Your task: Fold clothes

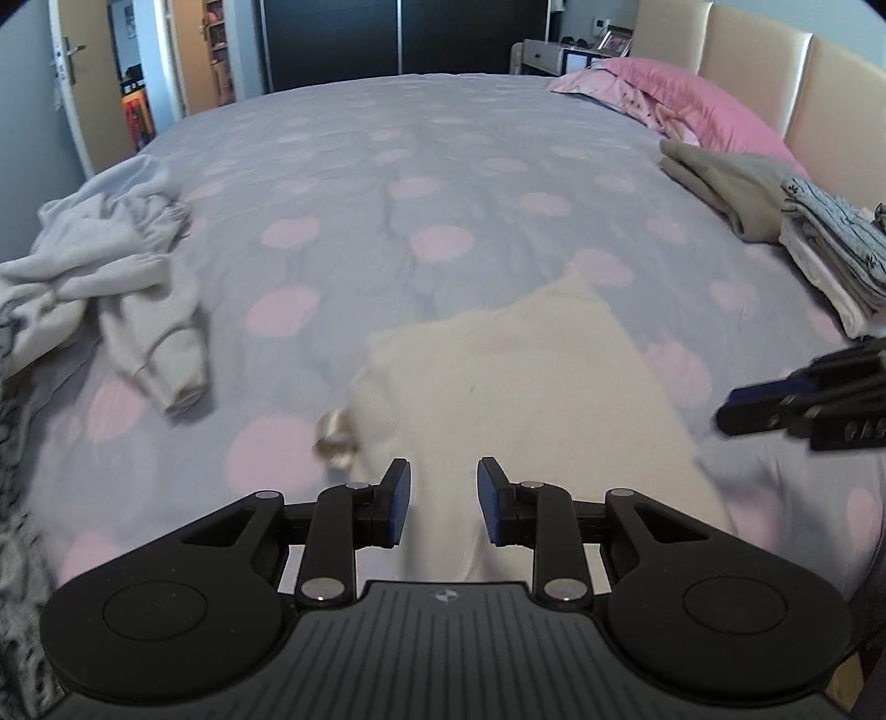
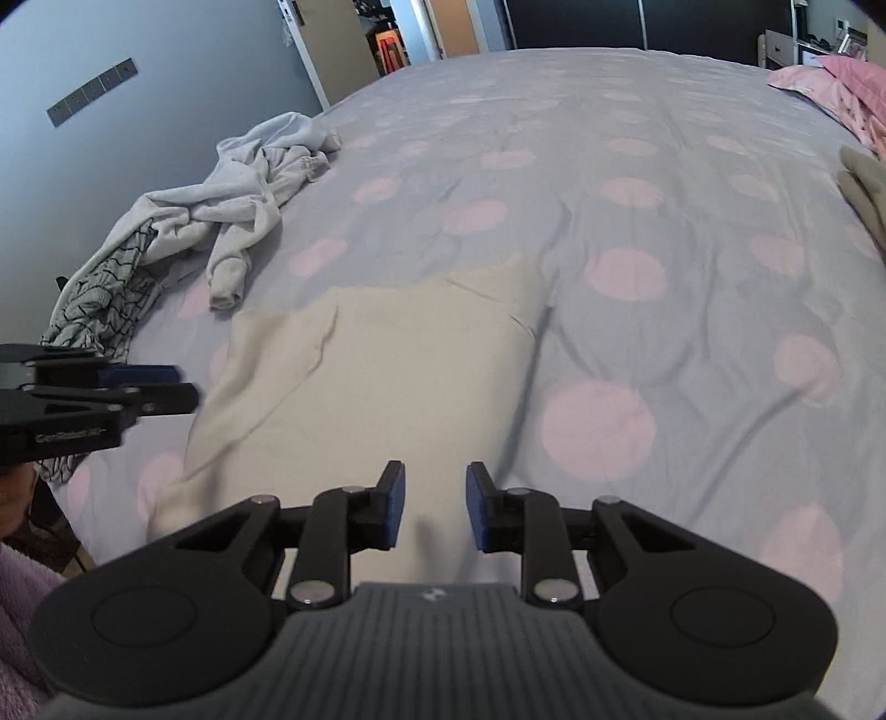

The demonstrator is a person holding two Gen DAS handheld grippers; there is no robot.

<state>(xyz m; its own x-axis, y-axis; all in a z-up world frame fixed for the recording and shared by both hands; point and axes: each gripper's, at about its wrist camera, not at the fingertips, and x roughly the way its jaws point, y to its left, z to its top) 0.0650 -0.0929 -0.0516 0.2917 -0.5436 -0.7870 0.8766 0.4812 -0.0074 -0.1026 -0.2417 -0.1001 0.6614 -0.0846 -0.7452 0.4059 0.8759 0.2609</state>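
I am looking at a cream garment [image 2: 382, 360] lying flat on the near part of the bed [image 2: 637, 183], spread between my two grippers. In the left wrist view something small and shiny [image 1: 335, 437] is showing at its left edge; I cannot tell what it is.

My left gripper [image 1: 443, 501] is hovering over the near end of the garment, its jaws standing partly apart with cloth visible below the gap; the blue pads [image 1: 400, 498] are not pressing on anything. My right gripper [image 2: 434, 507] is hanging likewise over the garment's near edge, jaws narrowly parted and gripping nothing that I can see.

Further out, a crumpled grey garment [image 2: 249, 205] is lying well to the left, with a black-patterned cloth [image 2: 105, 304] beside it at the bed's edge. On the right, a folded stack [image 1: 830, 243] is sitting just beside a folded tan piece [image 1: 725, 183]. Pink pillows [image 1: 681, 99] are resting against the headboard [image 1: 764, 50] behind them.
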